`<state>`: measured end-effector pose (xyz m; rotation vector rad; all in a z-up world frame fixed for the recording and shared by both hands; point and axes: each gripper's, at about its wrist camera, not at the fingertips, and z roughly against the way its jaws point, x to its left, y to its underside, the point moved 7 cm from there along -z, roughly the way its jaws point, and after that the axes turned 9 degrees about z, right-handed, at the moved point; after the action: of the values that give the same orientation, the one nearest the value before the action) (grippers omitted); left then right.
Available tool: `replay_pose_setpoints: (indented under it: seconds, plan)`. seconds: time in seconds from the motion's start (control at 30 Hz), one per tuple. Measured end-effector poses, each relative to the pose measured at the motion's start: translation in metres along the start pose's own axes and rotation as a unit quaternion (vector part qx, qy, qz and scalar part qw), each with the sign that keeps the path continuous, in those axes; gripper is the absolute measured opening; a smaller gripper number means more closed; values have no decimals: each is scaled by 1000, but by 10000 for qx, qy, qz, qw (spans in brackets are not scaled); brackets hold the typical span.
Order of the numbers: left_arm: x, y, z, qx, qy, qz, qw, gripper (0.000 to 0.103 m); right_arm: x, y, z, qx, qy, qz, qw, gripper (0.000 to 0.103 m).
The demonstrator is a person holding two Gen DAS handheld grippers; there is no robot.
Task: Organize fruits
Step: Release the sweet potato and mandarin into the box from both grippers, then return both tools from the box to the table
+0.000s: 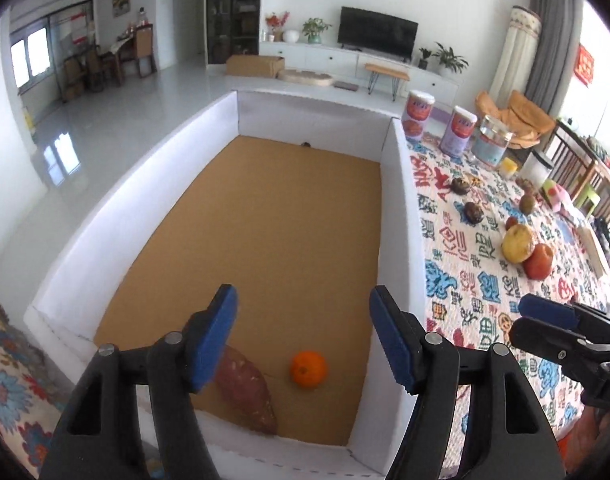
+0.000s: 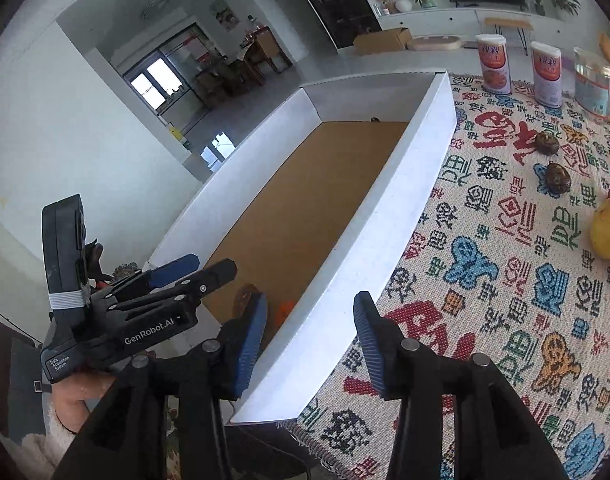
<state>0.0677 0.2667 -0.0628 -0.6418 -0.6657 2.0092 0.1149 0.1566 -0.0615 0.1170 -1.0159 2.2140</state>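
Left gripper (image 1: 303, 336) hovering spread, empty, over white box (image 1: 399, 208); orange (image 1: 308, 369) lying just below between fingers, sweet potato (image 1: 247, 390) beside left pad. Right gripper (image 2: 309, 344) spread, empty, straddling box wall; remaining fruits (image 1: 517, 243) sitting well apart on tablecloth (image 1: 469, 292).

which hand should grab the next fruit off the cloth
Right, probably. The right gripper hangs open over the box wall beside the cloth, nearer the yellow fruit. The left gripper is open above the box floor.
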Motion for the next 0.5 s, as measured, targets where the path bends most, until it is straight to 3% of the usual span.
replay_pose_setpoints:
  seconds: [0.1,0.17,0.23,0.3,0.37,0.5]
  plan:
    - [-43,-1,-12,-228,19,-651,9976,80,-52,34,33,-299,962,-21,9949,79]
    - [-66,4,-33,-159,-225,-1146,9930,80,-95,67,48,-267,1767,-68,9839,80]
    - [-83,16,-55,148,-277,-1473,9886,80,-139,103,59,-89,2365,-298,9711,80]
    - [-94,33,-69,435,-378,-1692,9839,76,-172,138,76,-40,2726,-669,9598,80]
    - [-104,46,-64,221,-671,-2087,9754,67,-198,162,92,-68,2956,-986,9502,80]
    - [-120,69,-39,131,-412,-2100,9767,67,-219,175,119,-473,3005,-1529,9403,80]
